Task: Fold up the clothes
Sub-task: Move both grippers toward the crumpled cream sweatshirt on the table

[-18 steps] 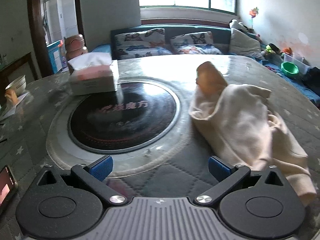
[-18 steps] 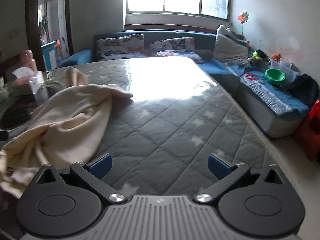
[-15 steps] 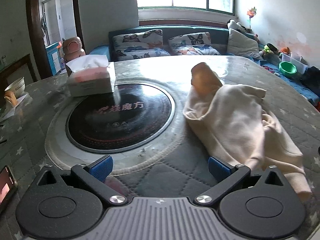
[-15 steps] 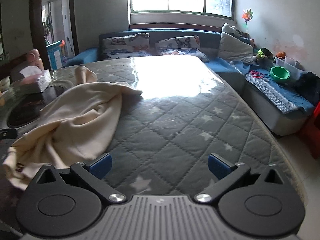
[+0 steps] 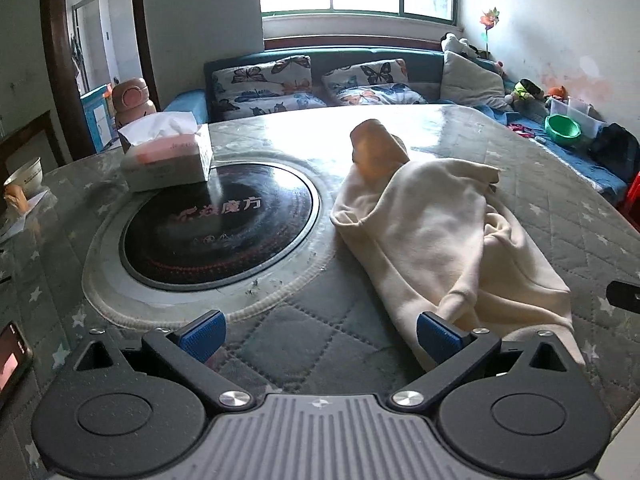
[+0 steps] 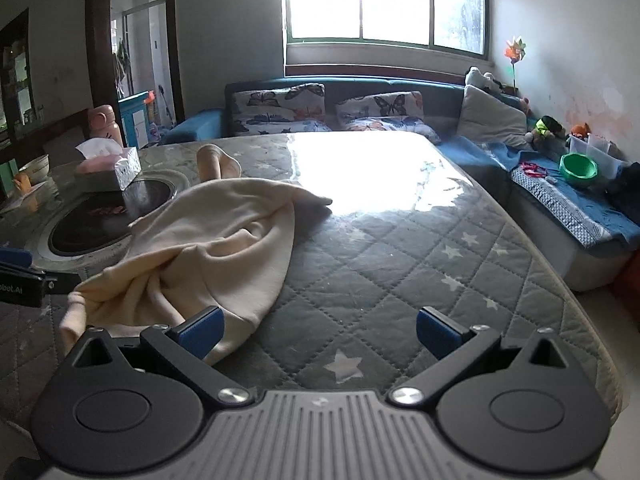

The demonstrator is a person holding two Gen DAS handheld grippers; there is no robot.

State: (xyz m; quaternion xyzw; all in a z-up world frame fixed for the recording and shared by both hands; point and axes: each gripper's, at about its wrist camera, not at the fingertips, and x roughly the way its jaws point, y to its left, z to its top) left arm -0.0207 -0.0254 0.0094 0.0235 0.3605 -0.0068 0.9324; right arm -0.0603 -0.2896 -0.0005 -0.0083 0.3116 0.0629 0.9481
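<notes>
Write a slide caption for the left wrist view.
Open left hand-held gripper nears a crumpled cream garment on the quilted table.

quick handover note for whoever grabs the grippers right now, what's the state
Left gripper: open, empty, its right finger at the near hem of the cream garment.
Right gripper: open, empty, its left finger at the garment's near edge.
The garment lies crumpled on the quilted table, beside the round black hotplate; a tissue box sits at the hotplate's far edge.
Done: no fold visible.
Left: grasp, spread flat, fold.
</notes>
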